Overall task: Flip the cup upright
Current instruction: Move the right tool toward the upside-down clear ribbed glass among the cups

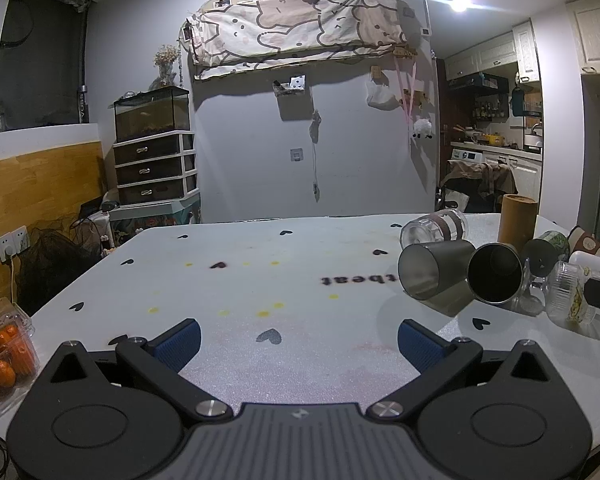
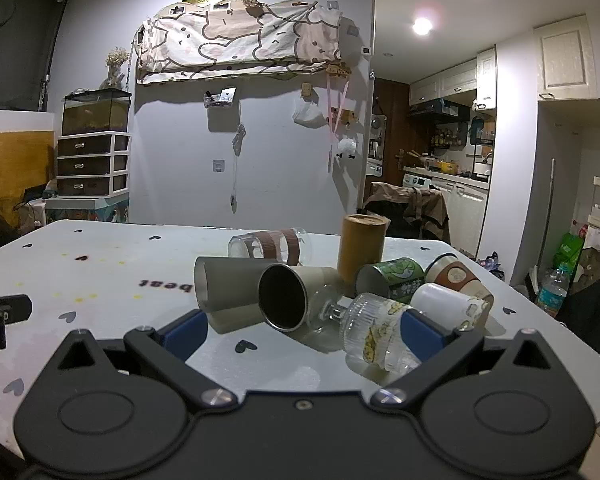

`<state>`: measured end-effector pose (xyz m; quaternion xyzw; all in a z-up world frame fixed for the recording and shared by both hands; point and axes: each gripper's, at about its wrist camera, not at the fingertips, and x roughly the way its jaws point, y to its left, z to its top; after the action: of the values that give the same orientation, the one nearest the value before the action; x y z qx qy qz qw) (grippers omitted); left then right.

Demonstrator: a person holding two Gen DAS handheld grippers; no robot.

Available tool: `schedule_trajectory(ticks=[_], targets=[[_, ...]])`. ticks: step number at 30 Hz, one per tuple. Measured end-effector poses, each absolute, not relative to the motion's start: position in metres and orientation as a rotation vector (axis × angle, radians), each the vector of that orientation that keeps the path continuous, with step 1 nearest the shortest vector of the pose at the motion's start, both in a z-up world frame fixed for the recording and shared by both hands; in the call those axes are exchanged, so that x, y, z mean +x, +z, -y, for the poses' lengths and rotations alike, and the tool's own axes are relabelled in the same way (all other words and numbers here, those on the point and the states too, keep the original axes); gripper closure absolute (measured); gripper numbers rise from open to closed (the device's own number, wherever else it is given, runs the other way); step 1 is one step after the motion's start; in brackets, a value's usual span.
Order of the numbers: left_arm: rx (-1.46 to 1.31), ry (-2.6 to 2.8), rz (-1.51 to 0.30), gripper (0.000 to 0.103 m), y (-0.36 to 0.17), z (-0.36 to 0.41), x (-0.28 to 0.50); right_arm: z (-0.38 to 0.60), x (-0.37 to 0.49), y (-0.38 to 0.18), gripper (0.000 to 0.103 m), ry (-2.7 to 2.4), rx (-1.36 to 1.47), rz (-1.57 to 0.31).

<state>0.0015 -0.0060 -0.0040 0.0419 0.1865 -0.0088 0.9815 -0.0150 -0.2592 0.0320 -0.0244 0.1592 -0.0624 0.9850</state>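
Note:
Several cups lie on their sides in a heap on the white table (image 2: 100,280): a grey cup (image 2: 224,288), a dark metal cup (image 2: 284,296), a ribbed clear glass (image 2: 376,328), a white cup (image 2: 444,300), a green patterned cup (image 2: 392,278), a brown-sleeved cup (image 2: 458,276) and a banded clear glass (image 2: 272,244). My right gripper (image 2: 302,334) is open and empty just short of the heap, its right pad beside the ribbed glass. My left gripper (image 1: 298,342) is open and empty over bare table, left of the grey cup (image 1: 432,272) and metal cup (image 1: 494,274).
A tan cylinder (image 2: 362,246) stands upright behind the heap. A clear box of oranges (image 1: 2,354) sits at the table's left edge. The left gripper's body shows at the left (image 2: 0,314). A chair with draped clothes (image 2: 412,208) stands beyond the table.

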Motion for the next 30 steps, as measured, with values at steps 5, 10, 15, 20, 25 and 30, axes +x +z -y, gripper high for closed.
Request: schedule_trajectory(ticks=[5, 10, 15, 20, 25, 30], targets=[[0.084, -0.019, -0.377, 0.0, -0.0049, 0.0087, 0.0021, 0.2611, -0.0144, 0.0303, 0.0, -0.129, -0.047, -0.322], [0.085, -0.018, -0.375, 0.0, -0.006, 0.0109, 0.0032, 0.2618, -0.013, 0.0331, 0.0, -0.133, -0.045, -0.324], [0.085, -0.019, -0.376, 0.0, -0.0054, 0.0104, 0.0028, 0.2618, -0.0132, 0.0329, 0.0, -0.132, -0.045, -0.325], [0.086, -0.019, -0.376, 0.0, -0.0051, 0.0101, 0.0028, 0.2603, -0.0149, 0.0353, 0.0, -0.127, -0.049, -0.324], [0.085, -0.019, -0.376, 0.0, -0.0051, 0.0103, 0.0028, 0.2593, -0.0151, 0.0359, 0.0, -0.124, -0.048, -0.327], [0.086, -0.019, -0.376, 0.0, -0.0051, 0.01, 0.0027, 0.2589, -0.0155, 0.0361, 0.0, -0.124, -0.048, -0.327]])
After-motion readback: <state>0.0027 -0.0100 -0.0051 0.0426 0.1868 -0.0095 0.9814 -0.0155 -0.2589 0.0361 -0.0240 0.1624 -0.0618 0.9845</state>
